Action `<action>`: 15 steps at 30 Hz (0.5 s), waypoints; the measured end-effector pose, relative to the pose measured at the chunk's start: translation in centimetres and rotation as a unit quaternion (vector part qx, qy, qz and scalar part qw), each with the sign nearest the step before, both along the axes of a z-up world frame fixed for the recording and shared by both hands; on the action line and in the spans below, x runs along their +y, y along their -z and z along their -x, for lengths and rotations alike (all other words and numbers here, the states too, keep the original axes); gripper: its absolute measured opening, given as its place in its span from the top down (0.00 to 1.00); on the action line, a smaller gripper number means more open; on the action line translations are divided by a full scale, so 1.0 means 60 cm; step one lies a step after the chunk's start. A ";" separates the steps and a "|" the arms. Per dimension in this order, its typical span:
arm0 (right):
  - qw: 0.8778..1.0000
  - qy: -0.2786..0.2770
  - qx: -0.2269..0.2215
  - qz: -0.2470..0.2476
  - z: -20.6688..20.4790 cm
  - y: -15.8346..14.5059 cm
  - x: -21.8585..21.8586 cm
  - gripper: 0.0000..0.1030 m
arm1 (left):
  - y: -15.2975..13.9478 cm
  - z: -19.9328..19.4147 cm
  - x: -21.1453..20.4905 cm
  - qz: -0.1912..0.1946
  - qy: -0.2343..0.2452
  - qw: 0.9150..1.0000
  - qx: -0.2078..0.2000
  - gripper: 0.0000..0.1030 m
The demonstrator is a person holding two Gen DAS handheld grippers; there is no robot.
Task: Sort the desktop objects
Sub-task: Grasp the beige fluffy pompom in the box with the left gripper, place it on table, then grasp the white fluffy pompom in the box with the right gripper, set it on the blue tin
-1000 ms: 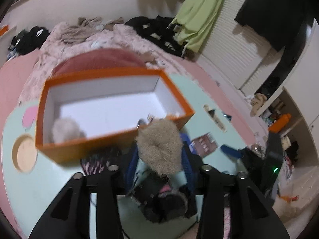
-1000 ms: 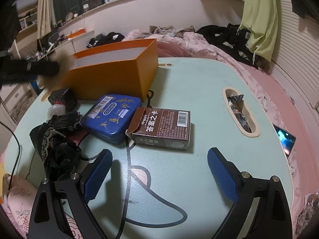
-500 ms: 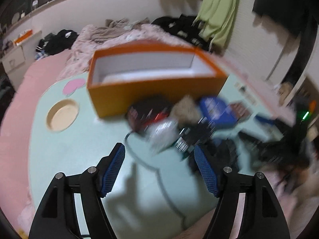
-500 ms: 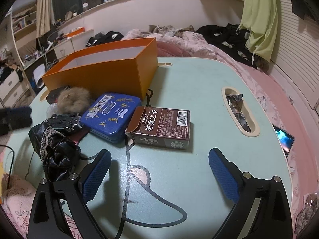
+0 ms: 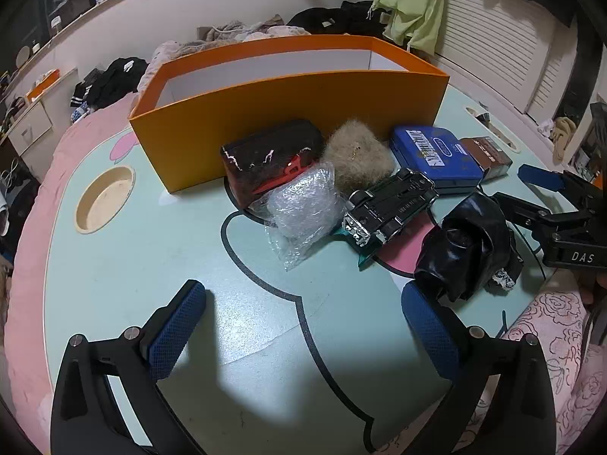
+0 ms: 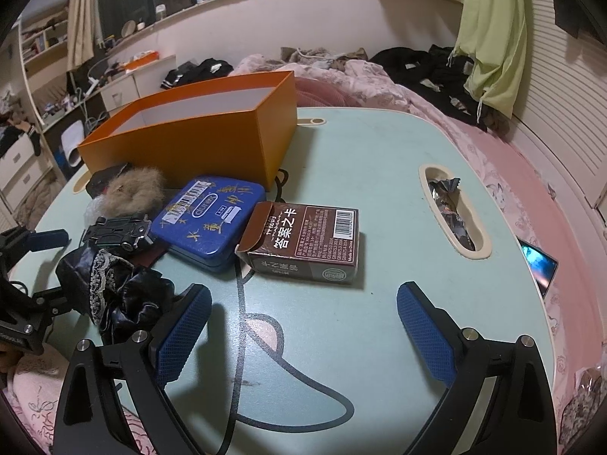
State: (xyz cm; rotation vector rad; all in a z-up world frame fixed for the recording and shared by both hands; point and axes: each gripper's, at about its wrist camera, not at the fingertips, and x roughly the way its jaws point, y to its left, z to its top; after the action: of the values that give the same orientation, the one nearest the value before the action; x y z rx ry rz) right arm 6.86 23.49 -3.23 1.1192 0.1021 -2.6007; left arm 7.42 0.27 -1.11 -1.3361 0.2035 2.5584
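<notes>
Both jaws of the left hand-held gripper have just swung wide apart and empty, leaving the tan fur pompom on the counter against the orange box, not inside, so it's still unsorted.

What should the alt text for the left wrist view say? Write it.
The open left hand-held gripper holds nothing above a mint table. Beyond it lie a bubble-wrap bundle, fur pompom, toy car and blue tin before an orange box.
</notes>
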 end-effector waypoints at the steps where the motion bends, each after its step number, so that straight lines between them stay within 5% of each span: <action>1: 1.000 0.000 0.000 0.000 0.000 0.000 0.000 0.04 | -0.002 -0.001 -0.002 0.000 0.000 1.000 0.000 0.00; 10: 1.000 0.001 -0.001 0.005 0.000 -0.001 0.001 0.04 | -0.004 0.000 -0.002 -0.002 -0.002 1.000 0.002 0.00; 15: 0.999 -0.003 0.022 0.036 -0.003 -0.029 0.007 0.14 | -0.007 -0.003 -0.003 -0.002 -0.002 1.000 0.002 0.00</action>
State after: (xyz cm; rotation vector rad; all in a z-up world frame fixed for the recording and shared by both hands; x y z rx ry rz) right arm 7.05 23.92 -1.48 1.0365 0.0225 -2.6017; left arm 7.58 0.06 -0.70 -1.3310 0.1951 2.5641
